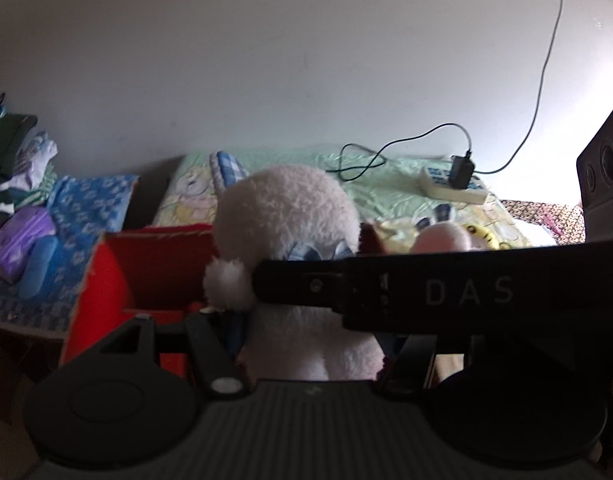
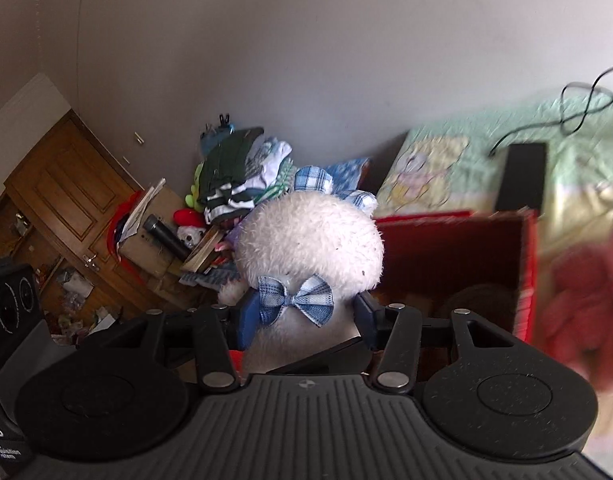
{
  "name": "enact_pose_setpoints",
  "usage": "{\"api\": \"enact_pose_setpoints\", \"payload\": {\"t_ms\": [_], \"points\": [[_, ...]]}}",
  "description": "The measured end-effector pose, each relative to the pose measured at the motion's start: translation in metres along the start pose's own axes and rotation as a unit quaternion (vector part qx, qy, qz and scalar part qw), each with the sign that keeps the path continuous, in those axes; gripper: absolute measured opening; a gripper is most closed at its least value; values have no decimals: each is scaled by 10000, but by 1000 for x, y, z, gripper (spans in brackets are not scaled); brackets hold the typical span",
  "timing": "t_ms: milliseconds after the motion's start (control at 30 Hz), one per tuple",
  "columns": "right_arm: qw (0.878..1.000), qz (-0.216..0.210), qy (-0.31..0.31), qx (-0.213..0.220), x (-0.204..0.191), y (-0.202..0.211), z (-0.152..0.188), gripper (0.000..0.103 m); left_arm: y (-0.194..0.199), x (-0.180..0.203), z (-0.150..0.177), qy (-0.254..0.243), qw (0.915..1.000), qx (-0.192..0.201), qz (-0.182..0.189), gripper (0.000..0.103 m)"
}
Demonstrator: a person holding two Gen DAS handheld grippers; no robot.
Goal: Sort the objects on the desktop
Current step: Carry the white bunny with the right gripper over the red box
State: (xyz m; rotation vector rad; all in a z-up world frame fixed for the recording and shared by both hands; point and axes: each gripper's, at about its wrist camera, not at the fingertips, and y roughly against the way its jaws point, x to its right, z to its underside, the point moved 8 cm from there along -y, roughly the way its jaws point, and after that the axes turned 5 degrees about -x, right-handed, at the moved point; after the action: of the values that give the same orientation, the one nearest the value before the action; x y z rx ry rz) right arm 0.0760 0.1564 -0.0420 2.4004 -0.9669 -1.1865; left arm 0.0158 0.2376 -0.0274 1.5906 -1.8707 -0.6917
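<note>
cluttered bedroom, right gripper [image 2: 302,320] pinching white plush toy [image 2: 310,240] at the neck by its blue bow [image 2: 296,304], soft, light, squashy so grip there holds, left gripper [image 1: 306,332] state unclear, red box [image 2: 466,256] just behind.

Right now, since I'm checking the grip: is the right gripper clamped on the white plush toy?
Yes, the right gripper has its blue fingers pressed against both sides of the white plush toy, beside its bow tie.
</note>
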Motion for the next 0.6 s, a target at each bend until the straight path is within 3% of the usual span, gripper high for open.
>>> {"api": "enact_pose_setpoints", "payload": {"t_ms": [267, 600], "points": [[9994, 2, -242, -230, -20, -45, 8, 52, -9, -55, 13, 18, 9996, -270, -43, 62], [9930, 11, -934, -726, -15, -97, 23, 51, -29, -102, 31, 93, 9973, -580, -450, 66]]}}
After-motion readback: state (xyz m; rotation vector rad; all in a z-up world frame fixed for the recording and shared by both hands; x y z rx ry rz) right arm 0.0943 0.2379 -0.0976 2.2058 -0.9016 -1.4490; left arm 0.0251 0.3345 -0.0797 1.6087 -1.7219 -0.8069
